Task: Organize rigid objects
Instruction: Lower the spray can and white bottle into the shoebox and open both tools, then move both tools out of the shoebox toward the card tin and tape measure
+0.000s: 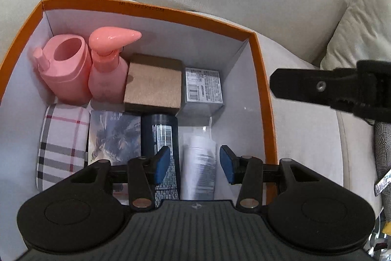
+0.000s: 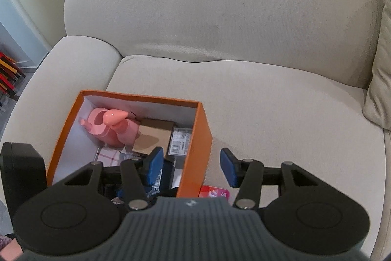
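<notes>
The orange box (image 1: 265,80) on the sofa cushion (image 2: 281,102) holds two pink bottles, small cartons and a white tube (image 1: 200,163). The left gripper (image 1: 194,164) hovers with jaws parted, the tube below their gap, untouched. The right gripper (image 2: 191,165) gapes empty over the box's right wall, a red packet (image 2: 215,192) beneath

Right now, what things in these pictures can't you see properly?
- Red-pink packet, right wrist view: mostly hidden behind the right gripper body and the orange box, so I can't tell what it is.
- White tube, left wrist view: lower end covered by the left gripper; print blurred.
- Dark bottle, left wrist view: bottom hidden behind the gripper.
- Rim lettering: too faint to read.
</notes>
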Tool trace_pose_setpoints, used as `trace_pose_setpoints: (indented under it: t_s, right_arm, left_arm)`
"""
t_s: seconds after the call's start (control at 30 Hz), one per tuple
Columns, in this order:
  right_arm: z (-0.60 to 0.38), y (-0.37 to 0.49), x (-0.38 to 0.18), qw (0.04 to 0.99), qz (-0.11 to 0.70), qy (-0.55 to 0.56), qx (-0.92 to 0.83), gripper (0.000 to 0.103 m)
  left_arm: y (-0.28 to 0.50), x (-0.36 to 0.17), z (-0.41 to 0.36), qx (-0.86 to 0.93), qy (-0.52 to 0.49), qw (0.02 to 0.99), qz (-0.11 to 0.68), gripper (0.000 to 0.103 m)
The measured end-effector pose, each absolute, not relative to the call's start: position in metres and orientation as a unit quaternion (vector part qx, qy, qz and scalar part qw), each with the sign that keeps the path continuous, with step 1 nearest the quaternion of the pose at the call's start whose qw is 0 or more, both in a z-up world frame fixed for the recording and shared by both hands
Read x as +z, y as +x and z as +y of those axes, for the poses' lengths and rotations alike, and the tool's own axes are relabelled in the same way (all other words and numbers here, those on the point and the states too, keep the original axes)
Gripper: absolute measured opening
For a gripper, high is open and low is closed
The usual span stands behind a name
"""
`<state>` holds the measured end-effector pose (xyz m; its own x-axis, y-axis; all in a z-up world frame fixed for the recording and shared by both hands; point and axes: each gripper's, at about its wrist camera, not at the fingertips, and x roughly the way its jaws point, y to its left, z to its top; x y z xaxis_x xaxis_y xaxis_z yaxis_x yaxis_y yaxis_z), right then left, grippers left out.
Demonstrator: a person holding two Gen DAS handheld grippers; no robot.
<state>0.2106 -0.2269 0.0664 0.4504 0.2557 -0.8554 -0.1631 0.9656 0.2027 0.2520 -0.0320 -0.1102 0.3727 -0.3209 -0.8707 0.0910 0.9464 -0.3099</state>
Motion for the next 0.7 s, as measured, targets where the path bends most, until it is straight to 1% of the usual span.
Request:
trace_pose_setpoints:
  t_s: [0.2, 0.43, 0.53, 0.57, 0.7]
  right_arm:
    - [-0.236, 0.208, 0.067, 0.851, 0.508, 0.052, 0.121, 0.053]
    - [-0.233, 0.203, 0.062, 0.843, 0.519, 0.036, 0.137, 0.054]
    - [-0.236, 0.201, 0.062, 0.843, 0.519, 0.036, 0.138, 0.054]
    - [-0.237, 0.2, 0.062, 0.843, 0.518, 0.038, 0.138, 0.054]
    - [-0.241, 0.199, 0.063, 0.843, 0.517, 0.042, 0.14, 0.055]
  left_arm:
    - [0.219, -0.103, -0.025, -0.141, -0.07, 0.821, 0.549, 0.051]
    - [0.189, -0.124, -0.026, -0.139, -0.034, 0.774, 0.617, 0.051]
    - [0.188, -0.136, -0.029, -0.133, -0.025, 0.758, 0.638, 0.048]
    - [0.186, -0.14, -0.029, -0.131, -0.017, 0.756, 0.641, 0.045]
    - [0.191, -0.141, -0.036, -0.106, -0.008, 0.764, 0.636, 0.042]
